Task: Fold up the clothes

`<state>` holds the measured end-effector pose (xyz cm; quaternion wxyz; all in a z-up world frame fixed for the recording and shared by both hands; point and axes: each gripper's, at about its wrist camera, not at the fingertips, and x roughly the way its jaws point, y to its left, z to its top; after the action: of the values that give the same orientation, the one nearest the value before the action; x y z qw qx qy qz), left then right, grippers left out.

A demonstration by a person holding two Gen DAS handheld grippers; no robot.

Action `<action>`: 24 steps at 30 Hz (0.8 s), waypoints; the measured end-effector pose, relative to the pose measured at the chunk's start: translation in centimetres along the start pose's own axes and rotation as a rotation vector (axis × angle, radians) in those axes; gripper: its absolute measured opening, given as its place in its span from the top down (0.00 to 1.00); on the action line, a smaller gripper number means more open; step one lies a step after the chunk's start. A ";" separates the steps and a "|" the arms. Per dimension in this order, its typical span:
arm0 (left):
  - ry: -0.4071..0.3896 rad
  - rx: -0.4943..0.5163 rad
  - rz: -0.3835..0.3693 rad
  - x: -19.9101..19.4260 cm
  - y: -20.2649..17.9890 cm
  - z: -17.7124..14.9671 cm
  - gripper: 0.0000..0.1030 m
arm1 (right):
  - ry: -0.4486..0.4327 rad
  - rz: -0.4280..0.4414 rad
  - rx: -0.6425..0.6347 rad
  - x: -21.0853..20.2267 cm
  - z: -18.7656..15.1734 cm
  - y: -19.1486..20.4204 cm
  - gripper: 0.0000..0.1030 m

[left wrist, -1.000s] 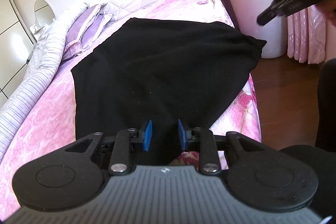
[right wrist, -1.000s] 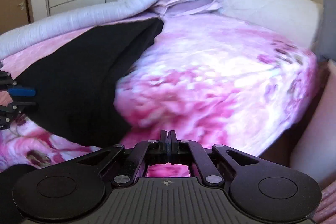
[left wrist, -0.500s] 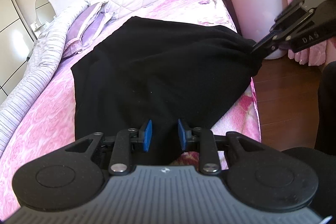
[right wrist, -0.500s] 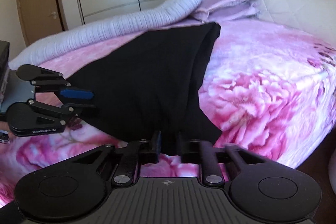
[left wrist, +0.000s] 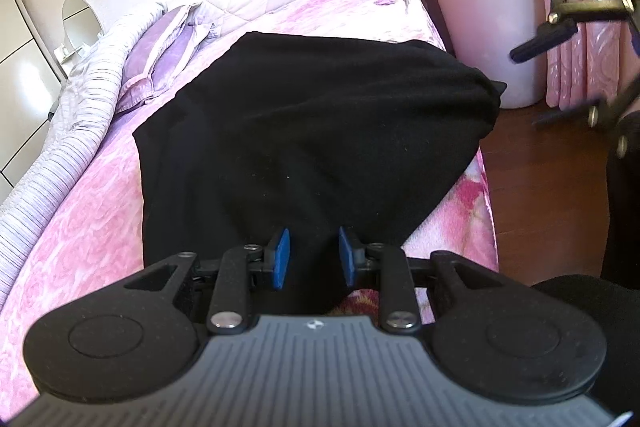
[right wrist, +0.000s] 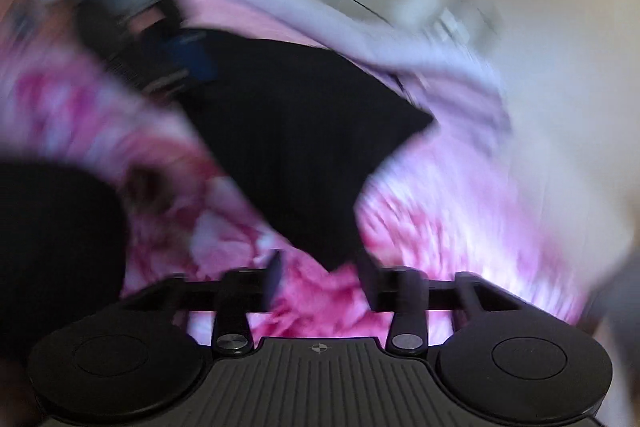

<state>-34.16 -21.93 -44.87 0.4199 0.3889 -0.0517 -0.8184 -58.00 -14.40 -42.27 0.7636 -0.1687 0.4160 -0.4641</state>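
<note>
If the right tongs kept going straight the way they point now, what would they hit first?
Most likely the near corner of the black knitted garment, lying on the pink floral bedspread just ahead of the right tongs. The jaws stand open, having just been opening, with nothing between them. Blur makes depth uncertain.

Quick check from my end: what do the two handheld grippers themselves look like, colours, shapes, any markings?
Both match: ribbed dark grey housing, small round emblem, two round black discs, black linkage arms with silver pivot screws. The left gripper has blue pads; the right gripper is too blurred to tell its pad colour. No cables show.
</note>
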 end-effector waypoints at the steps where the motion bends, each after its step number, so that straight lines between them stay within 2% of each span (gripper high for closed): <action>1: 0.003 0.007 0.001 0.0 0.0 0.1 0.77 | -0.005 -0.025 -0.076 0.5 0.3 1.1 0.56; 3: 0.005 0.018 -0.002 0.1 0.0 0.1 0.77 | -0.012 -0.077 -0.217 1.6 0.8 2.9 0.56; 4: 0.006 0.024 -0.003 0.1 0.0 0.1 0.77 | 0.003 -0.096 -0.258 2.5 0.9 3.3 0.60; 5: 0.007 0.029 -0.004 0.1 0.0 0.1 0.77 | 0.022 -0.114 -0.293 3.6 1.0 3.6 0.81; 9: 0.010 0.035 0.001 0.1 0.1 0.0 0.76 | -0.003 -0.105 -0.341 4.5 -1.1 2.5 0.87; 10: 0.010 0.030 0.003 0.1 0.2 -0.1 0.76 | 0.034 -0.126 -0.323 4.5 -2.0 1.8 1.00; 13: 0.002 0.004 0.007 0.1 0.4 -0.4 0.77 | 0.189 -0.151 -0.198 4.8 -4.8 -1.1 1.00; 16: -0.004 -0.011 0.015 0.0 0.3 -0.3 0.78 | 0.123 -0.159 -0.184 1.6 -4.8 -1.2 1.00; 18: -0.003 -0.019 0.008 -0.3 0.3 -0.1 0.81 | 0.051 -0.157 -0.251 0.4 -3.9 1.0 0.97; 19: -0.006 -0.015 -0.003 -0.6 0.2 0.0 0.81 | 0.020 -0.157 -0.291 0.2 -3.5 2.1 0.84; 20: -0.009 -0.011 -0.014 -0.8 0.1 0.1 0.81 | -0.011 -0.156 -0.330 -0.1 -3.2 3.2 0.62; 21: -0.004 0.003 -0.014 -0.8 0.0 0.1 0.81 | -0.034 -0.158 -0.369 0.2 -2.8 4.2 0.54; 24: 0.016 0.024 -0.009 -0.5 0.2 0.1 0.81 | -0.062 -0.163 -0.441 2.2 -1.1 5.9 0.52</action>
<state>-33.95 -21.71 -44.49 0.4121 0.4007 -0.0562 -0.8164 -54.99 -13.08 -47.76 0.6809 -0.3787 0.4685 -0.4166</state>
